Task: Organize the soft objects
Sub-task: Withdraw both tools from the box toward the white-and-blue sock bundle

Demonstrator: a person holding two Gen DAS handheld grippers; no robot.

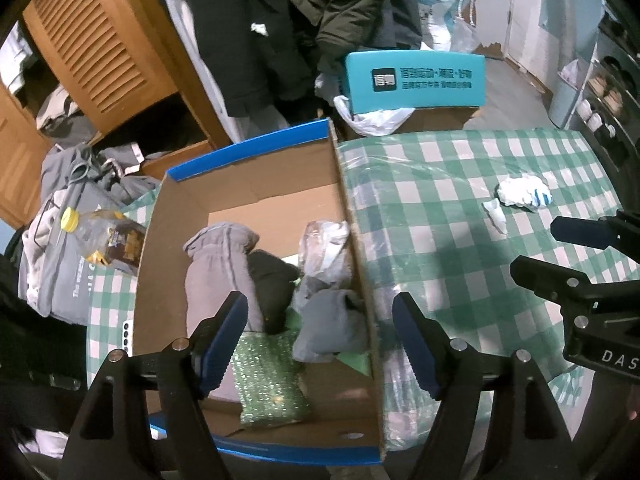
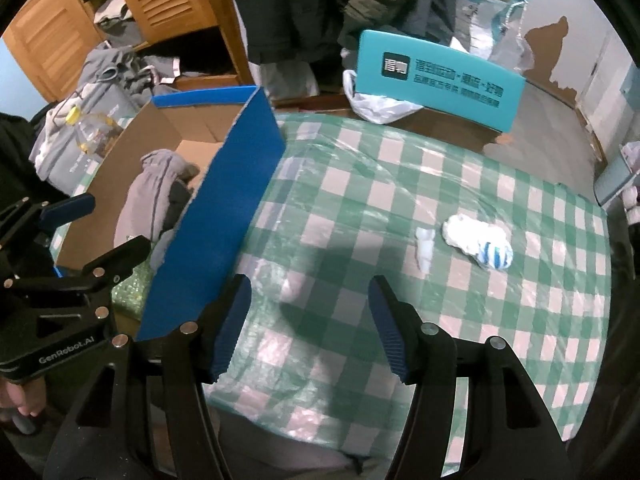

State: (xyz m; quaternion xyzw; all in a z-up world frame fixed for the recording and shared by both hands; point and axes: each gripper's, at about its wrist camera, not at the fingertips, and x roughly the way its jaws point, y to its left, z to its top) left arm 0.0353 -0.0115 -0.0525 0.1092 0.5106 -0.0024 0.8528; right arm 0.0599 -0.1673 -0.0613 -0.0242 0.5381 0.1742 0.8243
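Note:
A blue-sided cardboard box (image 1: 352,216) (image 2: 216,216) stands on the left of the green checked table. Inside lie a grey garment (image 1: 216,264) (image 2: 148,196), a black cloth (image 1: 272,280), a grey sock bundle (image 1: 332,328), a crumpled clear bag (image 1: 324,248) and a green bubble-wrap pad (image 1: 268,384). My left gripper (image 1: 320,344) hangs open above the box's right wall, nothing between its fingers. My right gripper (image 2: 310,324) is open over bare tablecloth beside the box. A white sock with blue stripes (image 1: 524,194) (image 2: 478,242) lies on the table to the right, next to a small white scrap (image 2: 425,246).
A plastic bottle with a yellow cap (image 1: 100,236) and grey clothes (image 1: 64,280) lie left of the box. A teal box (image 1: 416,80) (image 2: 436,84) and a white plastic bag (image 2: 376,106) sit beyond the table's far edge. Wooden louvred doors (image 1: 100,44) stand behind.

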